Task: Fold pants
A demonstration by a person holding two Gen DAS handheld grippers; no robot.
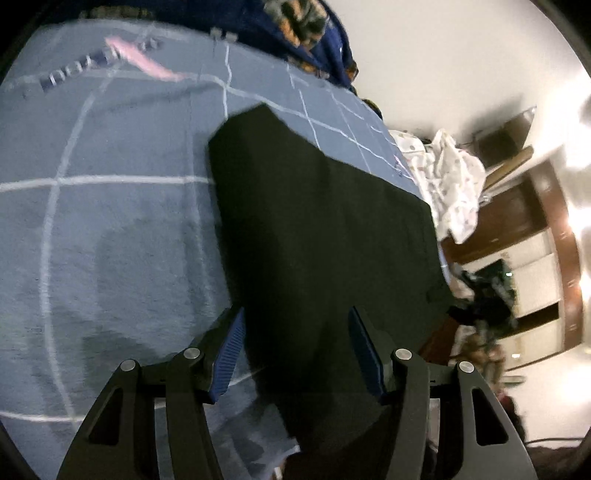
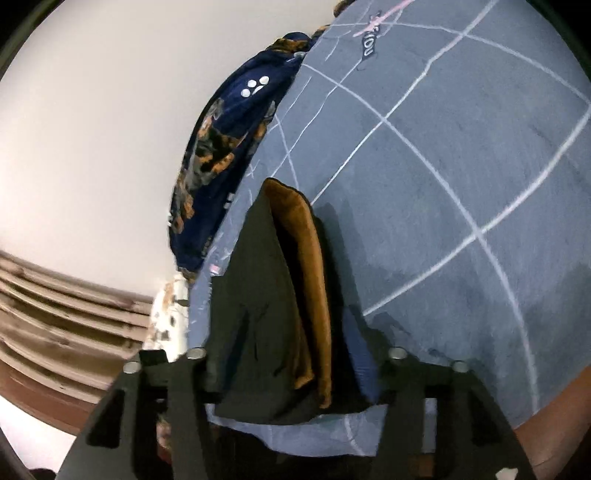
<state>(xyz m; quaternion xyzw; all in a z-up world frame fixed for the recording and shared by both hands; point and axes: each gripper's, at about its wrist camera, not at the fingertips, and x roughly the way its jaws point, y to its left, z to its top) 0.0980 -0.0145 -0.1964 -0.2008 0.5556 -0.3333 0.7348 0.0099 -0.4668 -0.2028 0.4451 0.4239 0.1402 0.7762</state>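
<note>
Black pants (image 1: 325, 229) lie flat on a blue bedspread (image 1: 110, 240) with white grid lines. My left gripper (image 1: 295, 328) hovers open over their near end, its blue pads (image 1: 231, 354) on either side of the cloth and not pressing it. In the right wrist view a folded edge of the pants (image 2: 258, 295), showing brown lining (image 2: 306, 266), stands between the fingers of my right gripper (image 2: 286, 325). The right blue pad (image 2: 364, 358) sits clear of the cloth. Black fabric drapes over and hides the left finger. The jaws stand apart.
A navy blanket with an orange print (image 1: 314, 33) (image 2: 221, 155) is bunched at the far side of the bed. A white patterned cloth (image 1: 450, 184) hangs off the bed's edge, beside brown wooden furniture (image 1: 532, 206). A pale wall (image 2: 92, 147) lies beyond.
</note>
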